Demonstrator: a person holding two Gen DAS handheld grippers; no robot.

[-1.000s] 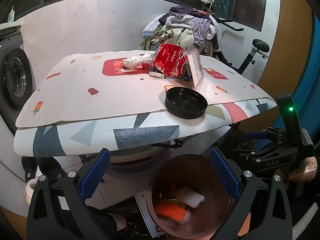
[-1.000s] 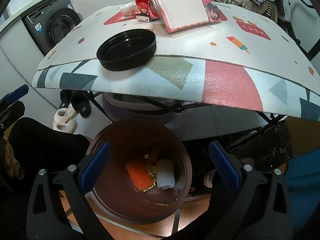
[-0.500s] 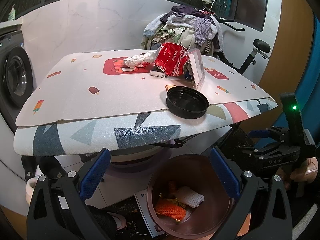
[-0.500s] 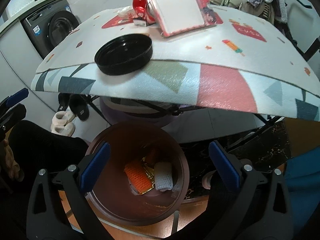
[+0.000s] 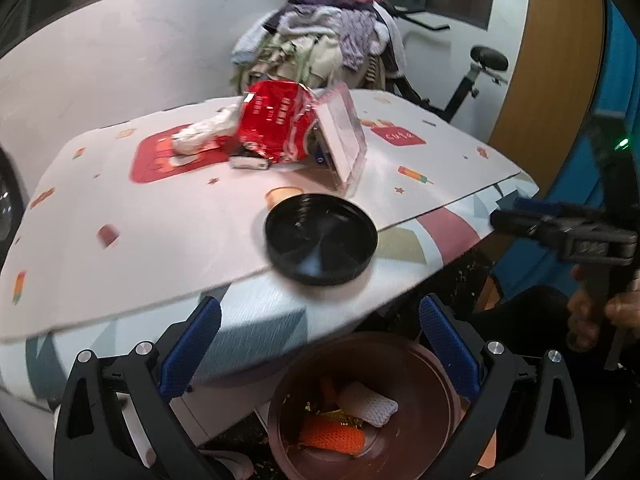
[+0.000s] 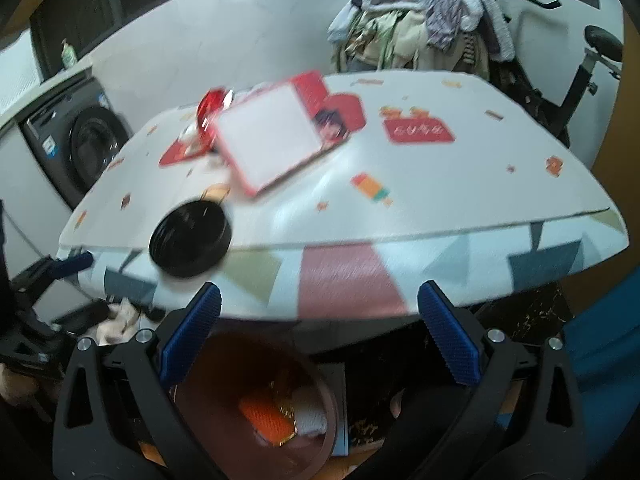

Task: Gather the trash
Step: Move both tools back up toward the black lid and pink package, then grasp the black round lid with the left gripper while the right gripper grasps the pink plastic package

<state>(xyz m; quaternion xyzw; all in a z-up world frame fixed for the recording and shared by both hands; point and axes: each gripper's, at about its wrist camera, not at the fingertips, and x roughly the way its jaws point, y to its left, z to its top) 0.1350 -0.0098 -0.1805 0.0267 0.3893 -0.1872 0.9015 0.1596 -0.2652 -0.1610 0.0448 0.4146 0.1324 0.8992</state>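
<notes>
On the bench, covered with a patterned mat, a black round lid is seen near the front edge, with a red crumpled wrapper, a crumpled white tissue and a pink-framed board lying farther back. Below the bench edge a brown bin is placed, in which an orange net and a white foam net are held. The left tongs are held apart and empty above the bin. The right tongs are likewise spread wide, nothing being gripped. A clothes pile is seen behind the bench.
</notes>
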